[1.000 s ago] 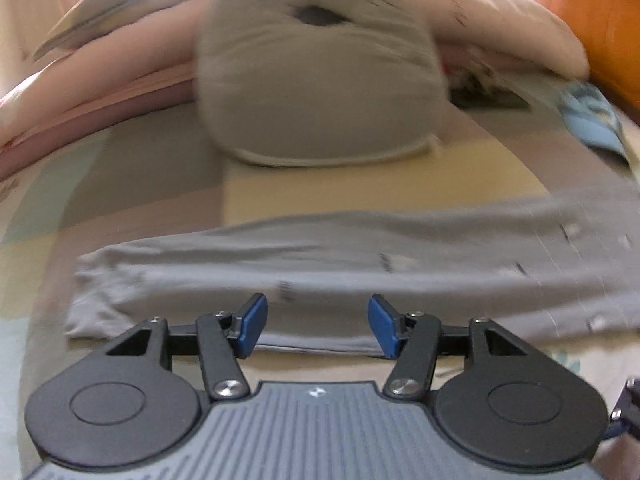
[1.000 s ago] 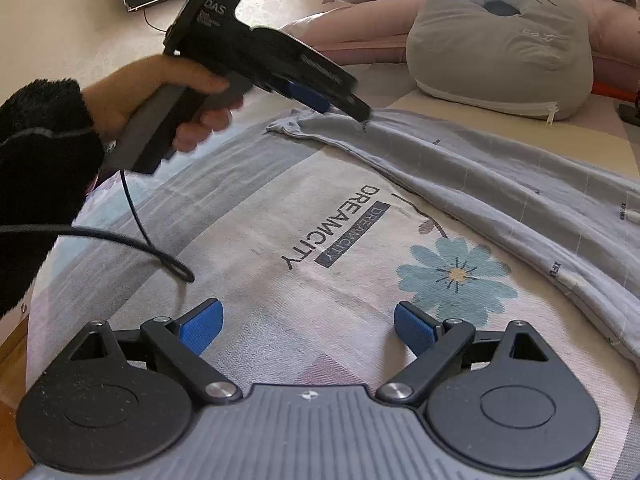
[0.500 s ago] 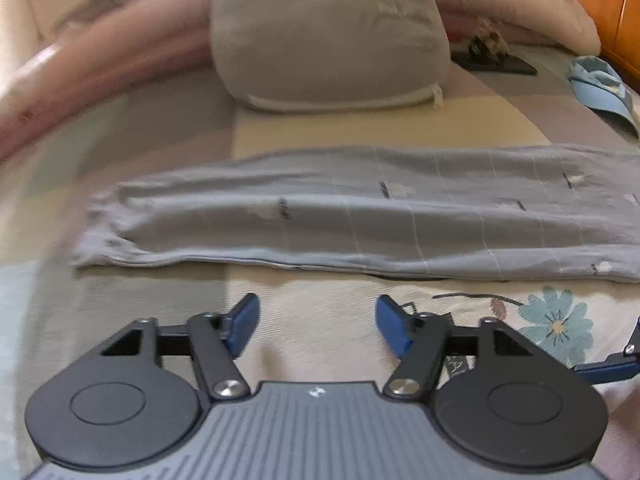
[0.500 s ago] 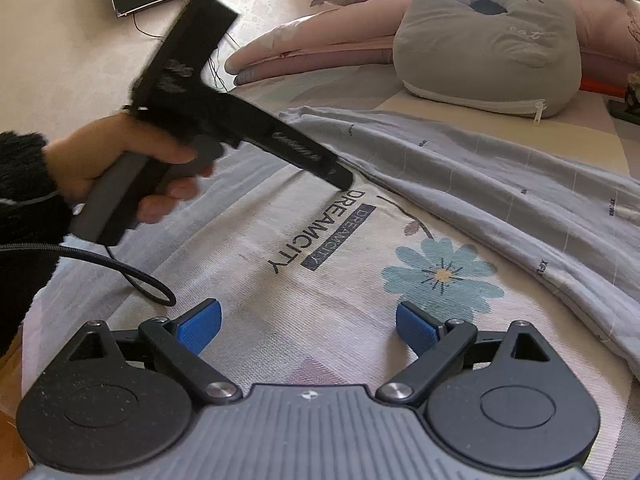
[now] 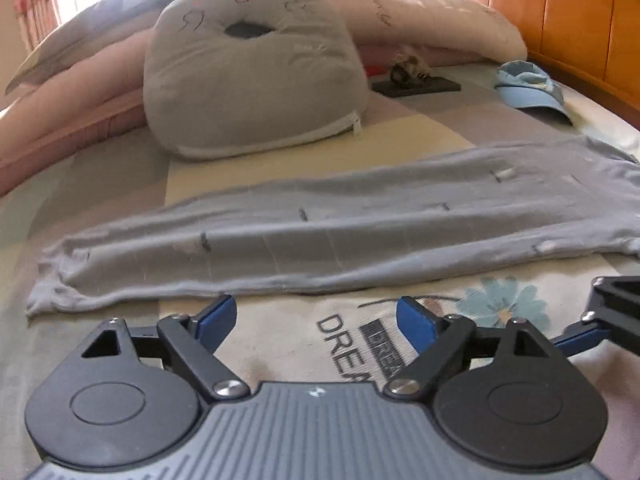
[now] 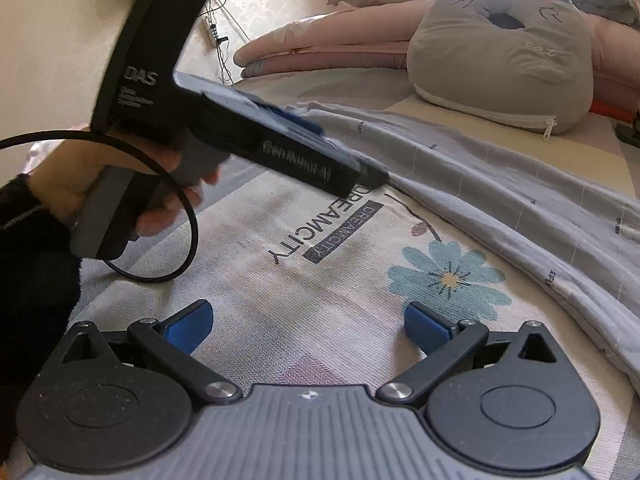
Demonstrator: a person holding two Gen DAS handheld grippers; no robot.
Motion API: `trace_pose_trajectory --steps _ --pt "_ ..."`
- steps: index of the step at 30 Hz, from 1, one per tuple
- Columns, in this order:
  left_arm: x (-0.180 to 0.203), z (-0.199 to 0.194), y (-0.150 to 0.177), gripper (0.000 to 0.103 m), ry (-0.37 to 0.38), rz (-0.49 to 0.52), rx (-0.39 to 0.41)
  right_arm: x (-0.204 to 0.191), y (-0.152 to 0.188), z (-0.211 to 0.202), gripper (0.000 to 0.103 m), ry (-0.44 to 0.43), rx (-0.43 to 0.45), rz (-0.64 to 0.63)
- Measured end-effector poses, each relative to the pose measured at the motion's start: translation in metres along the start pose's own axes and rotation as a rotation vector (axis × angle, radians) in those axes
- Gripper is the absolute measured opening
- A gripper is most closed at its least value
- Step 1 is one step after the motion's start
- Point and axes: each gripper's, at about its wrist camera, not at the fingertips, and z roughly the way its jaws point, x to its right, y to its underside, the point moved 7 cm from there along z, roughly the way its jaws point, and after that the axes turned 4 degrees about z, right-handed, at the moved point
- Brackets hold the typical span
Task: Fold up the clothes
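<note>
Jaws of the left gripper (image 5: 316, 318) are opening with nothing between them, just short of the long grey garment (image 5: 340, 232) lying folded across the printed bedsheet (image 6: 320, 312), while the right gripper (image 6: 307, 326) widens too, empty, over the flower print (image 6: 448, 278).

Pale grey-blue garment (image 5: 360, 232) with thin white grid lines; cream bedsheet (image 6: 320, 300) printed with blue flower.
</note>
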Motion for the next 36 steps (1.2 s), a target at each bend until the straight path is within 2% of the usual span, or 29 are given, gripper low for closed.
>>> trace_pose_trajectory --steps 3,5,8,10,14,16,18,20,23,25,27,31,36 --pt "-0.001 0.003 0.005 0.087 -0.028 0.043 -0.04 -0.006 0.001 0.003 0.103 0.039 -0.016 -0.045" --pt "-0.001 -0.001 0.005 0.087 -0.016 0.055 -0.036 -0.009 0.001 0.004 0.103 0.057 -0.027 -0.064" --pt "0.003 -0.009 0.003 0.087 -0.004 0.08 -0.02 -0.008 -0.003 -0.009 0.1 0.092 -0.067 0.007" --pt "0.008 -0.015 0.001 0.087 0.008 0.104 -0.001 -0.008 -0.009 -0.032 0.1 0.113 -0.086 0.015" --pt "0.02 -0.023 -0.005 0.087 0.066 0.123 0.042 -0.008 -0.04 -0.101 0.099 0.211 -0.024 -0.158" --pt "0.024 -0.025 -0.007 0.087 0.081 0.13 0.052 0.001 -0.061 -0.123 0.095 0.254 -0.003 -0.257" --pt "0.026 -0.025 -0.008 0.087 0.092 0.137 0.058 0.023 -0.081 -0.131 0.083 0.324 -0.005 -0.338" --pt "0.029 -0.024 -0.008 0.087 0.103 0.142 0.063 0.056 -0.101 -0.124 0.072 0.35 -0.028 -0.353" --pt "0.029 -0.023 -0.006 0.087 0.134 0.135 0.061 0.11 -0.119 -0.096 0.056 0.361 -0.075 -0.308" --pt "0.029 -0.024 -0.006 0.087 0.16 0.126 0.07 0.143 -0.122 -0.072 0.047 0.362 -0.114 -0.277" --pt "0.027 -0.023 -0.005 0.087 0.176 0.11 0.075 0.176 -0.123 -0.049 0.032 0.368 -0.152 -0.227" --pt "0.025 -0.019 -0.003 0.087 0.177 0.096 0.067 0.217 -0.122 -0.014 0.031 0.325 -0.165 -0.156" --pt "0.025 -0.016 -0.001 0.087 0.183 0.092 0.058 0.223 -0.111 0.006 0.034 0.255 -0.189 -0.172"
